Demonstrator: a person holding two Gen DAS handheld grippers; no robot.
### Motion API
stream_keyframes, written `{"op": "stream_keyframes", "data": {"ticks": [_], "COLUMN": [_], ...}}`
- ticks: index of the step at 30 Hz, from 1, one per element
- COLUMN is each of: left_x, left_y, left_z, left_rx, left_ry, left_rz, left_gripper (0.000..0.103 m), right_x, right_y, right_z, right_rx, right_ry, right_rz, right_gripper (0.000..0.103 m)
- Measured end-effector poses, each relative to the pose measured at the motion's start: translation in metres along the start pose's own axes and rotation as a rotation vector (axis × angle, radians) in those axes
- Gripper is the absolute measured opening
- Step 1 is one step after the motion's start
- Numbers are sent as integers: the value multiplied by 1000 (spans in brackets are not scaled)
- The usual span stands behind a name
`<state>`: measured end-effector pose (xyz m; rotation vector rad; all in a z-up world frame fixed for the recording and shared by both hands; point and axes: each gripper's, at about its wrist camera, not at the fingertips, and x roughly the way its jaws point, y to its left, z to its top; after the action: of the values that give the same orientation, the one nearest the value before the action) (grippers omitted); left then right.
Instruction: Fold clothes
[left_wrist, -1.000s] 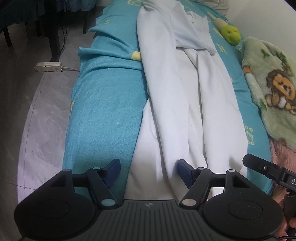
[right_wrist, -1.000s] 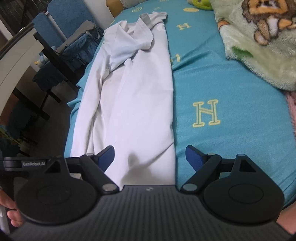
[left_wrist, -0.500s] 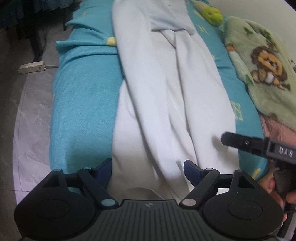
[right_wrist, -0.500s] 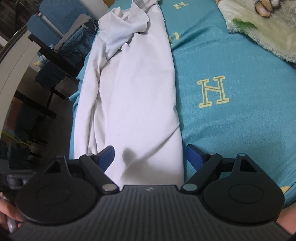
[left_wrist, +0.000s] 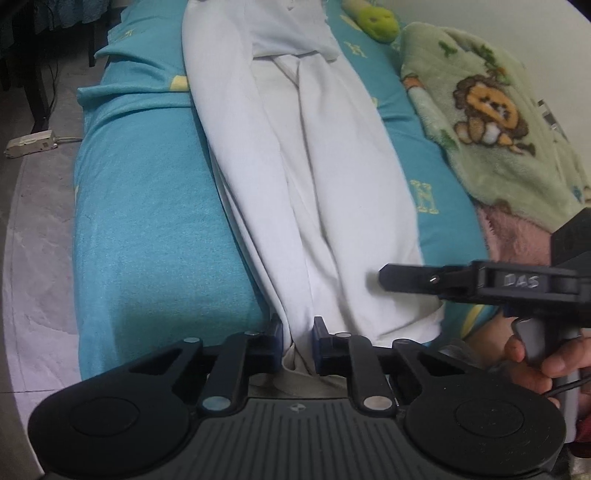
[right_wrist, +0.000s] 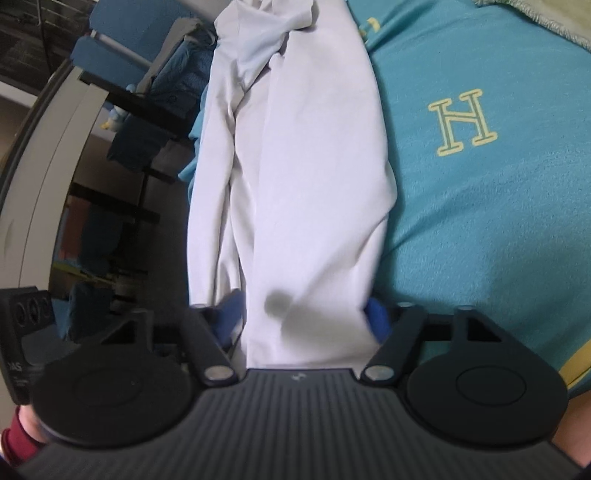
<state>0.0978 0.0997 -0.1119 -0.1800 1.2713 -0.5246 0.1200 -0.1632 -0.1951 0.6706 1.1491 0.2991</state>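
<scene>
Soft room light is falling evenly. Edges are bending round and going dark at the corners. The right wrist picture is looking blurry, with weak shadows.

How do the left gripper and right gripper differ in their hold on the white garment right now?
The left gripper is closing narrowly on a thin bunched fold of the white garment; the right gripper is closing much wider around a broad band of it. Both are at its near end.
</scene>
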Motion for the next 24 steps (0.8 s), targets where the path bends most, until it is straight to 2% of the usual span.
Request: {"op": "stream_keyframes", "data": {"ticks": [1,3,4,5,8,9,10,12,15,17,19,20,22,24], "left_x": [-1,-2,0,2,10,13,16,18,19,19,20,19,17,14], "left_y": [2,7,10,12,17,18,18,17,17,16,11,11,11,12], "left_z": [0,1,2,2,4,5,5,6,6,4,3,2,1,0], "left_rx": [-16,-47,-59,-71,-99,-103,-106,-97,-93,-82,-62,-61,-75,-88], "left_ry": [-2,-5,2,10,53,64,74,78,81,82,79,75,57,36], "left_rz": [-14,-40,-39,-37,-20,-24,-28,-39,-46,-47,-14,1,21,39], "left_gripper": [15,15,16,17,35,48,52,58,59,55,33,29,16,12], "right_x": [1,2,2,2,5,7,8,9,8,7,6,6,7,6], "right_y": [1,3,4,5,4,2,1,0,0,0,1,4,10,11], "right_z": [0,-1,-2,-3,-2,-1,0,0,0,-1,-3,-4,-8,-8], "right_rx": [-3,-9,-10,-12,-3,6,12,15,12,12,10,-9,-52,-56], "right_ry": [10,23,26,29,34,38,40,41,42,42,41,42,37,27], "right_rz": [4,13,17,22,11,8,9,11,14,20,27,27,2,-17], "right_gripper": [42,32,30,30,30,30,31,31,32,33,33,33,28,17]}}
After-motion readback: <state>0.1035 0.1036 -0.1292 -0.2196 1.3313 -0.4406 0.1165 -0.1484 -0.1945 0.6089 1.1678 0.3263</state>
